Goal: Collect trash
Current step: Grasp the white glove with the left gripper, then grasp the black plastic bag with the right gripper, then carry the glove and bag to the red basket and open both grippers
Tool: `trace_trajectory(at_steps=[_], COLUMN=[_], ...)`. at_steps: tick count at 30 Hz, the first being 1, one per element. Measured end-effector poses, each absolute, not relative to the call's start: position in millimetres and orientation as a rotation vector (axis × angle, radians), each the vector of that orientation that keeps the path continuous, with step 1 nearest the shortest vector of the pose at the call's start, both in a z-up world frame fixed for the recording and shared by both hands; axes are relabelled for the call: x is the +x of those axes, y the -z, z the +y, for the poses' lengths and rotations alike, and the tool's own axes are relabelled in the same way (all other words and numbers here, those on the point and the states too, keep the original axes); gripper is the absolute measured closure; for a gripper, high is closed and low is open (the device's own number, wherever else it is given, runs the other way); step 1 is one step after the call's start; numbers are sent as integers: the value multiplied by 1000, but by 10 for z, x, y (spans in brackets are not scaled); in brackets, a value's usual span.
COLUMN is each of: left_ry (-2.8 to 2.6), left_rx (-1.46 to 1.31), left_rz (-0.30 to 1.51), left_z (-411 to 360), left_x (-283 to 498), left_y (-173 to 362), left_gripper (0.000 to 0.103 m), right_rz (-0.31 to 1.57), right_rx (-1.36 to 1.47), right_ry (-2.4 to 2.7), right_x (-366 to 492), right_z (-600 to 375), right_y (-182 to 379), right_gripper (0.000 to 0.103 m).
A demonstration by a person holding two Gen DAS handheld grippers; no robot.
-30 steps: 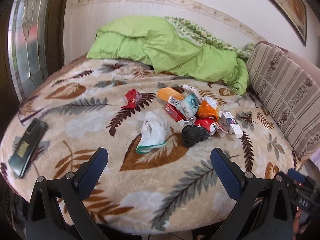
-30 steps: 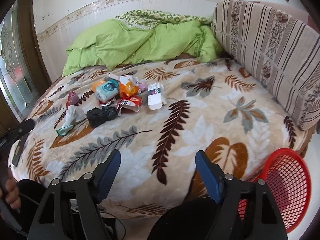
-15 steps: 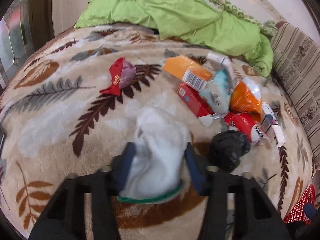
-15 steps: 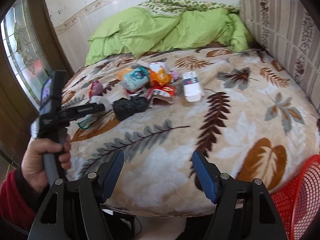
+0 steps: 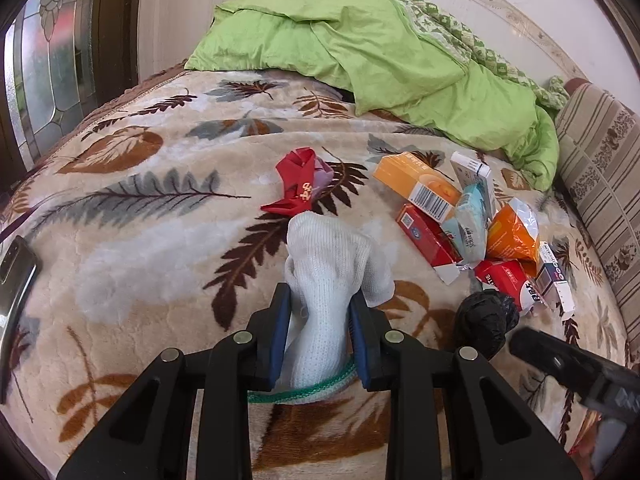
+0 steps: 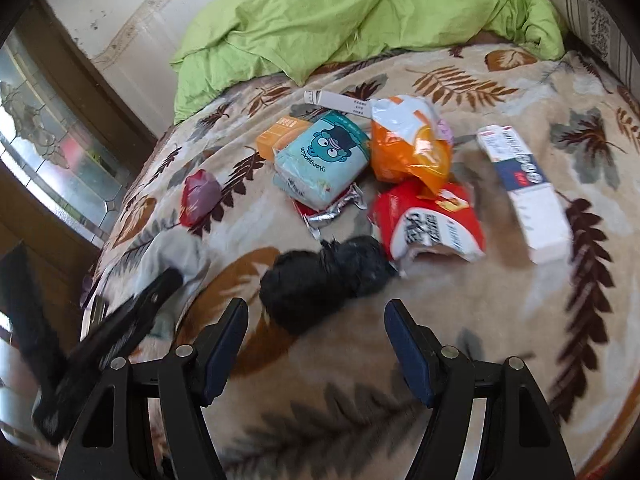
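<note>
**Soft glove pinched, black bag next in line**

A bed [image 5: 132, 208] with a leaf-patterned plush blanket fills both views, a green quilt [image 5: 360, 44] heaped at its far end. Near the front edge lies the white knit glove [image 5: 332, 276], limp and light, its green cuff toward the camera. The left hand-held gripper [image 5: 318, 332] has just been closing its jaws on it, and the blue pads now pinch the glove across its narrow wrist part. That looks a sound place to hold: the knit bunches and gives, so it should not slip, though the loose fingers will likely dangle when raised.

The right hand-held gripper [image 6: 316, 344] hangs with jaws spread and nothing between them, just short of the crumpled black bag [image 6: 324, 272]. The bag seems thin and springy; a pinch across its bulky middle would suit it. Beyond it sit an orange packet [image 6: 408, 152], a blue tissue pack [image 6: 324, 160] and a red wrapper [image 6: 432, 220], all light and crinkly.
</note>
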State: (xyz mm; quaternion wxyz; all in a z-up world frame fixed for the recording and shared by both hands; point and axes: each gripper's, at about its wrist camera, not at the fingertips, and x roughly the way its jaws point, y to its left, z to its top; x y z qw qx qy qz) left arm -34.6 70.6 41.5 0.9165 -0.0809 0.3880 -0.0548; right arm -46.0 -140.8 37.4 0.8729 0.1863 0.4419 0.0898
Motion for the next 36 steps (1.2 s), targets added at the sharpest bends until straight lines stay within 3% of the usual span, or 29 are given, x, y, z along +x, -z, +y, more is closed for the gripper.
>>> trace_trajectory(at_steps=[5,11,36], left_ry=[116,131,349], left_rx=[-168,-162,-67], left_rz=[799,798,718], left_z=[741,748,67], left_x=[-353,-372,-821], left_y=[-401,-400,-661], left_gripper=[76,76,76], right_rz=[939,839,673], right_rx=[424,310,357], right_ry=[-172,-196,-119], right_x=[-176,-259,-1230], right_z=[-1322,-1186,-1844], right_y=[-190,-328,-849], right_gripper=[29,38,38])
